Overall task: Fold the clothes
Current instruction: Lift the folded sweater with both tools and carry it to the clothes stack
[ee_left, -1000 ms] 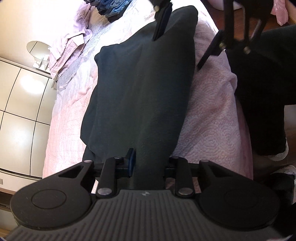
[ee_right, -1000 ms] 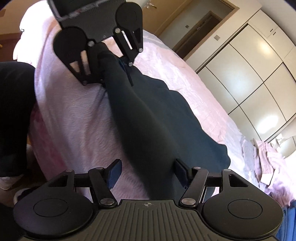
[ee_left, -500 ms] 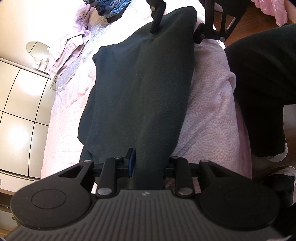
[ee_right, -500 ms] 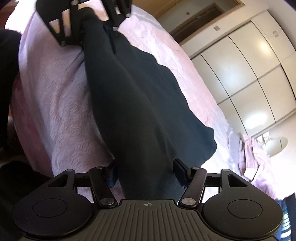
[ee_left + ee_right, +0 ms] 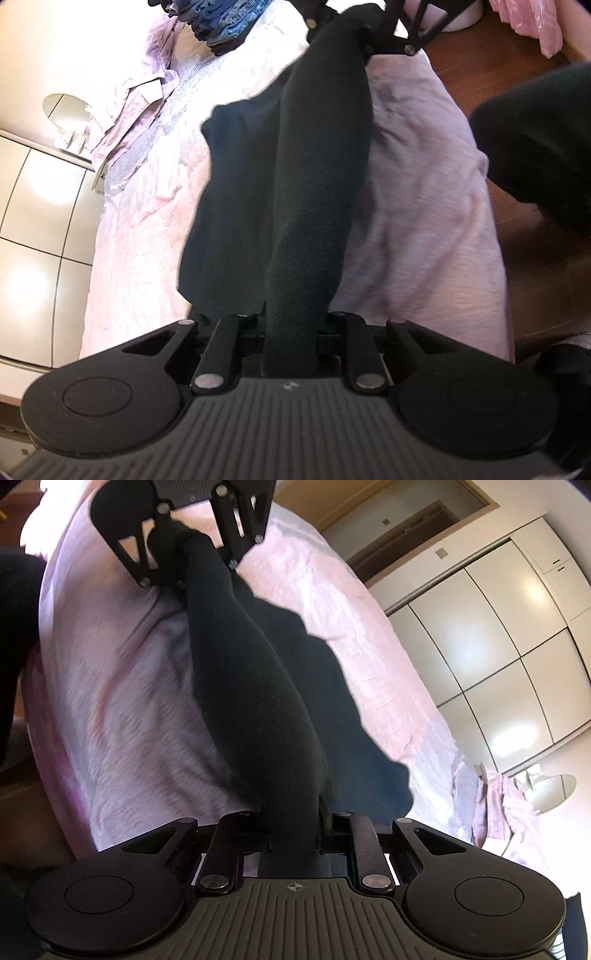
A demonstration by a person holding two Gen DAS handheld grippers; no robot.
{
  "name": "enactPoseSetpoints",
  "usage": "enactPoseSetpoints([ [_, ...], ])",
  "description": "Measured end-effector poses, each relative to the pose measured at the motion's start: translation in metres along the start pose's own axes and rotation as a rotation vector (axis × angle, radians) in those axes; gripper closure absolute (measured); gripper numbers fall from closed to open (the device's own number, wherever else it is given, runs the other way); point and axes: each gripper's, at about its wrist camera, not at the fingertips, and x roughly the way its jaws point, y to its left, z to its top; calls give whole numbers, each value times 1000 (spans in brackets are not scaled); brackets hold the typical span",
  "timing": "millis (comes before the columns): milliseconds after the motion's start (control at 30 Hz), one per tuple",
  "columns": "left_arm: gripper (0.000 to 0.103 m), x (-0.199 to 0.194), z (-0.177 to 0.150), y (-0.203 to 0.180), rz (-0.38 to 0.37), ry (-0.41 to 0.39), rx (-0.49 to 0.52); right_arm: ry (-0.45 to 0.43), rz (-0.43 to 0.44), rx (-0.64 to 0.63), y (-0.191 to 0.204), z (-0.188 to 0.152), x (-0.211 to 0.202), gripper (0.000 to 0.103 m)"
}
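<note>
1. Landmark: wide bed under a pale pink quilted cover [image 5: 424,206]. All positions are given relative to it.
2. Dark, near-black soft fabric garment [image 5: 317,177] stretched in a raised band above the bed's near side. Its loose remainder [image 5: 325,686] drapes down onto the cover toward the bed's middle.
3. Left gripper [image 5: 290,332]: jaws clenched on one end of the garment, fabric bunched between them. Seen from the right wrist view, it sits at the band's far end [image 5: 177,546].
4. Right gripper [image 5: 293,823]: jaws drawn in tight on the other end of the garment. Seen from the left wrist view, it holds the far end [image 5: 364,22].
5. Crumpled lilac shirt [image 5: 129,99] on the bed's far side, well apart from the garment.
6. Folded blue knit pile [image 5: 221,22] at the bed's corner near the right gripper.
7. Cream panelled wardrobe [image 5: 498,646] beyond the bed's far side; small round mirror [image 5: 554,788] beside the lilac shirt.
8. Person's dark-clad leg [image 5: 535,140] at the bed's near edge, over brown wood floor [image 5: 546,277].
9. No containers visible.
</note>
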Motion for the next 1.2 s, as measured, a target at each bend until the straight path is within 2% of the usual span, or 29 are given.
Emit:
enactPoseSetpoints([
  [200,89,-9,9,44,-90,-6,20,21,103,33,-42,11,-3,87],
  [300,89,-31,23,70,-138,3,27,58,149,65,-68,24,-19,88],
  [467,89,-91,69,135,-205,-18,45,105,175,122,-133,51,-82,88],
  [633,89,-137,124,196,-225,-96,78,176,168,188,-209,77,-151,88],
  [733,89,-151,153,220,-215,-179,139,230,116,236,-242,85,-186,88],
  [1000,89,-162,236,271,-124,-445,336,389,-167,344,-289,91,-263,88],
  [1067,89,-162,255,279,-101,-466,340,424,-229,375,-298,89,-279,88],
  [1200,89,-154,304,289,-120,-554,409,501,-322,427,-317,78,-312,88],
])
